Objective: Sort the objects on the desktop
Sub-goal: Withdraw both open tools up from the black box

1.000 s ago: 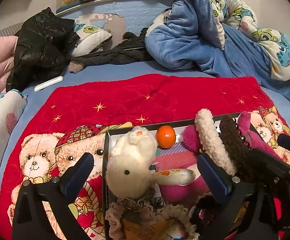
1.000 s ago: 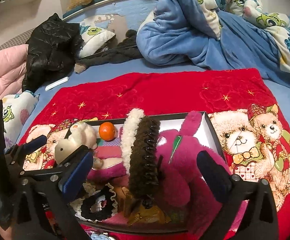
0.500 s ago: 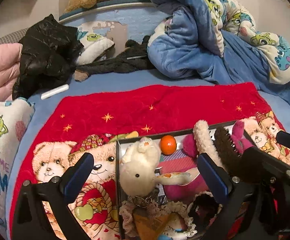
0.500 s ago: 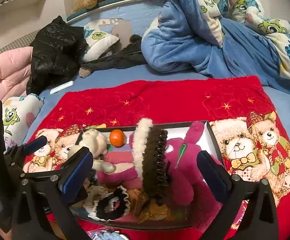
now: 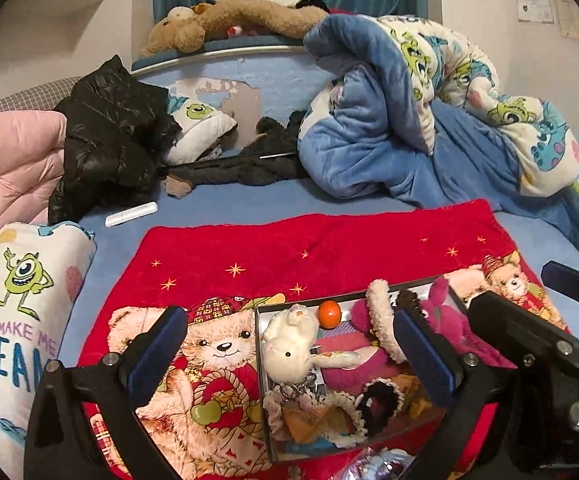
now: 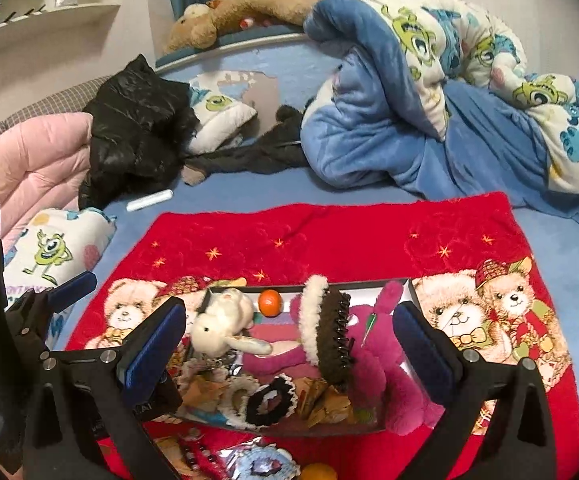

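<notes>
Mostly done: my tray (image 6: 411, 294) holds the toys, clip and orange (image 6: 270, 303). Both grippers, left (image 5: 289, 354) and right (image 6: 289, 350), hang released, empty. Near-edge trinkets (image 6: 257, 462) remain.

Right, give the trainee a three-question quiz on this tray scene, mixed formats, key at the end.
1. True or false: the orange lies in the tray, apart from both grippers.
2. Multiple choice: the white bunny sits toward which end of the tray in the right wrist view? A left, B right, C outside it.
3. Fill in: the left gripper and right gripper both have their jaws ____.

Key: 1 true; 2 A; 3 open.
</notes>
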A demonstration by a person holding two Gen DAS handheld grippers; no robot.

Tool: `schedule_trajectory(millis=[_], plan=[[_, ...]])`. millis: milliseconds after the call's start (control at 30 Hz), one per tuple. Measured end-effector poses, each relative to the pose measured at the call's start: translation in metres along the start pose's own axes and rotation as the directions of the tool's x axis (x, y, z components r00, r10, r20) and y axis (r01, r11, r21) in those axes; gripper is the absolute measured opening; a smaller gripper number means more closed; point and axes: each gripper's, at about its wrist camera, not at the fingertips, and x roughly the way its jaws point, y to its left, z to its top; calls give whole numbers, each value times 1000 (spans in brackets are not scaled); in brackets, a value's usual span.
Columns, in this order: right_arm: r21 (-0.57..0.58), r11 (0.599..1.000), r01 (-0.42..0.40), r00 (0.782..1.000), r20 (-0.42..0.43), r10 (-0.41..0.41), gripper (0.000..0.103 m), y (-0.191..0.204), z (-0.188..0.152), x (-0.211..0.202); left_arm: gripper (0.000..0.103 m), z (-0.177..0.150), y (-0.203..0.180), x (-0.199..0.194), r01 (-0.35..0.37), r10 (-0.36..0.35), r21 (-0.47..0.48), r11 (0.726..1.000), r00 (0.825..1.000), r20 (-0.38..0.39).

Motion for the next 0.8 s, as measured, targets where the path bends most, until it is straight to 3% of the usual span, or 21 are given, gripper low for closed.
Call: schedule_trajectory(millis=[333, 800], plan=[[2, 1000, 7, 999, 40, -7, 103, 25, 12, -61, 103, 11, 1, -74, 29, -29, 16, 999, 999, 30], [-18, 1000, -15, 998, 59, 16, 103, 55, -23, -139, 103, -37, 18, -165, 55, -54, -4, 999, 998, 41]])
